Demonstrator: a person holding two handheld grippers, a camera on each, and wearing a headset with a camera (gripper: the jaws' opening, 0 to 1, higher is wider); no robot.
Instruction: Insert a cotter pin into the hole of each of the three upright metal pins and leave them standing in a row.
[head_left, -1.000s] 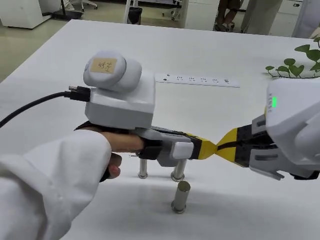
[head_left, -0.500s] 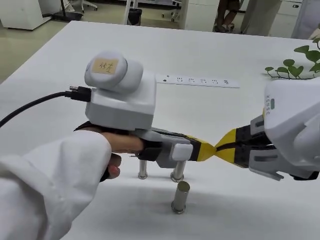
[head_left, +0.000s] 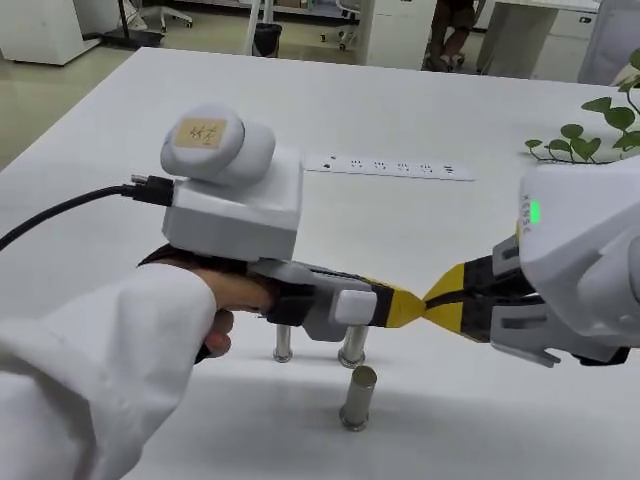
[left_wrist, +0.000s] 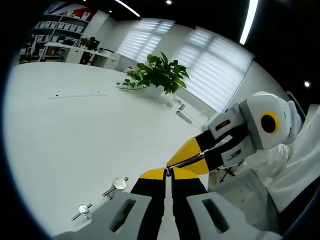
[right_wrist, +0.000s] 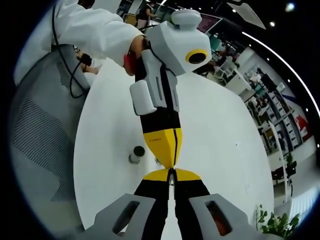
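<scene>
**Sleeve** (head_left: 90, 400): white, nearest, on the arm that carries the left gripper.

**Near pin** (head_left: 360, 396): upright on the table (head_left: 470, 420), with no crosspiece visible on it. Judged to be the next one to fit.

**First far pin** (head_left: 284, 343), **second far pin** (head_left: 352, 346): upright, side by side just behind. Whether they hold cotter pins is too small to tell.

**Left gripper** (head_left: 412, 305), **right gripper** (head_left: 440, 296): above the pins, tip to tip, each with its jaws pressed together. Whether a cotter pin is pinched at the junction cannot be told.

**Step, judged:** re-grip or handover. One claw should stay clamped until the other holds firmly. The cotter pin should then be levelled with the hole and brought down clear of the standing pins.

**Power strip** (head_left: 398, 167), **plant** (head_left: 590, 140): well beyond.

**Against a second ago:** the tips remain joined and the pins are unmoved. The slight shift in the picture belongs to the headset.
</scene>
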